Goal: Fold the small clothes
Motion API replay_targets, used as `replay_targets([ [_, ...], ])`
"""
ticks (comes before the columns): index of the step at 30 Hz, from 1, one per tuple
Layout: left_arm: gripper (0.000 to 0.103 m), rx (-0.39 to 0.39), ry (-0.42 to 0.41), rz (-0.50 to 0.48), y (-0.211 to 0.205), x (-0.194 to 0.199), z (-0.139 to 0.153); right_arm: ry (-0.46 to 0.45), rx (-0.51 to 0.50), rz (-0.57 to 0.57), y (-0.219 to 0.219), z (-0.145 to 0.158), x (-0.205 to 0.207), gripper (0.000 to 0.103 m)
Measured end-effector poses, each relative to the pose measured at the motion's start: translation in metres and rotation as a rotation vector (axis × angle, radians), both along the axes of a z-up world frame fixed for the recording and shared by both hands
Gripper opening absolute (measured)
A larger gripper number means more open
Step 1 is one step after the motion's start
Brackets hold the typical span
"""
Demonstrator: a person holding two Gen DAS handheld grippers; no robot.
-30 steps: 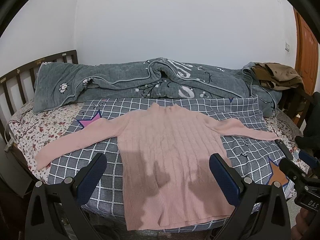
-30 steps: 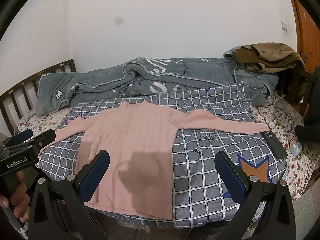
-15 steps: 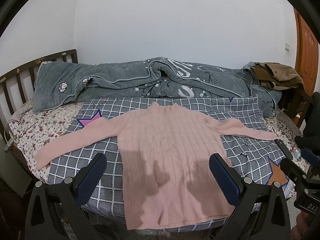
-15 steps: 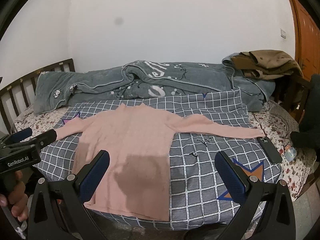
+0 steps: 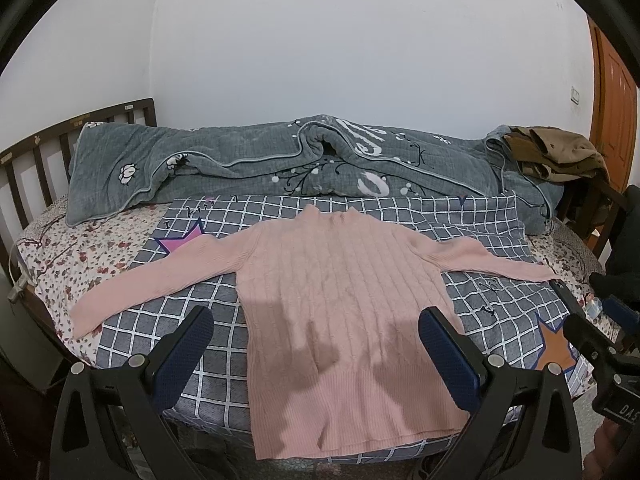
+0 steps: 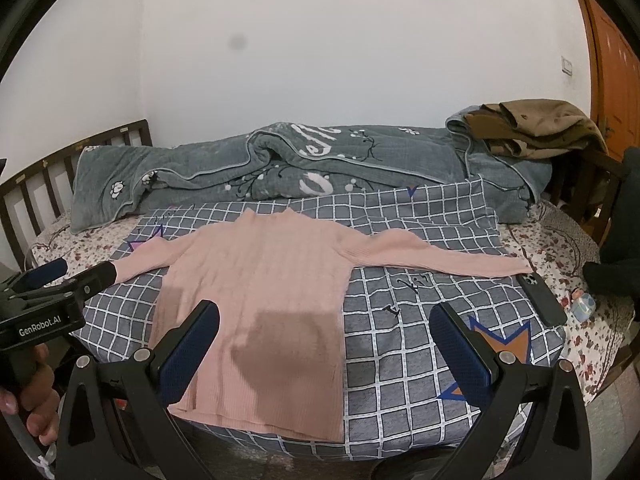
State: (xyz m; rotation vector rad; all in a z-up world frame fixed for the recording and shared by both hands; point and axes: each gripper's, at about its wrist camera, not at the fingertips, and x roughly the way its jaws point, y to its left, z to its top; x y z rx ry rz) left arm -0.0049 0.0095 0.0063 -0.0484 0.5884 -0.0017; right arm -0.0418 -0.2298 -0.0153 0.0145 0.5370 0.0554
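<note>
- Left gripper (image 5: pixel 316 344): jaws spread wide, blue pads holding nothing, hovering over the near edge of the bed.
- Right gripper (image 6: pixel 324 344): jaws likewise wide apart, nothing between them, also above the near edge.
- From the right wrist view, the left gripper's body sits at the far left, printed "GenRobot.AI" in white; the person's hand (image 6: pixel 34 396) wraps its handle.
- From the left wrist view, the right gripper's body shows at the lower right edge with a partial label reading "DAS"; the rest is cut off.
- Pink sweater (image 5: pixel 340 292): lies flat and unfolded, hem nearest, directly ahead of the left gripper and between its fingers; ahead and left of the right gripper. Both sleeves are stretched out sideways, collar at the far end.
- Grey checked sheet (image 6: pixel 404 356): under the sweater, with orange and pink star prints and small black marks too small to read.
- Black phone (image 6: pixel 540 298): just beyond the right gripper's right finger, near the cuff of the right sleeve.
- Floral bedsheet (image 5: pixel 80 252): beneath the checked sheet, showing at both sides.
- Grey quilt (image 5: pixel 280 164): bunched along the far side past the collar; large white lettering on it is folded over, only fragments like "ell" legible.
- Brown clothes (image 6: pixel 536 128): heaped at far right on the quilt's end.
- Wooden headboard (image 5: pixel 44 144): far left.
</note>
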Motion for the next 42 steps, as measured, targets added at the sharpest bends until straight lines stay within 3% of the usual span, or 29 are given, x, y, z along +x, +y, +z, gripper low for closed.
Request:
replay_targets([
  [27, 0.103, -0.019, -0.074, 0.006, 0.016, 0.01, 0.006, -0.035, -0.008, 0.026, 0.008, 0.001, 0.012, 0.103],
  [33, 0.103, -0.048, -0.116, 0.087, 0.042, 0.031, -0.026, -0.04, 0.008, 0.039, 0.012, -0.013, 0.039, 0.102],
  [39, 0.103, -0.084, 0.005, 0.16, 0.097, 0.075, -0.072, 0.039, -0.029, 0.102, 0.031, -0.043, 0.083, 0.096],
  [42, 0.099, -0.157, 0.014, 0.255, 0.144, 0.085, -0.091, 0.059, -0.027, 0.139, 0.041, -0.06, 0.104, 0.096],
])
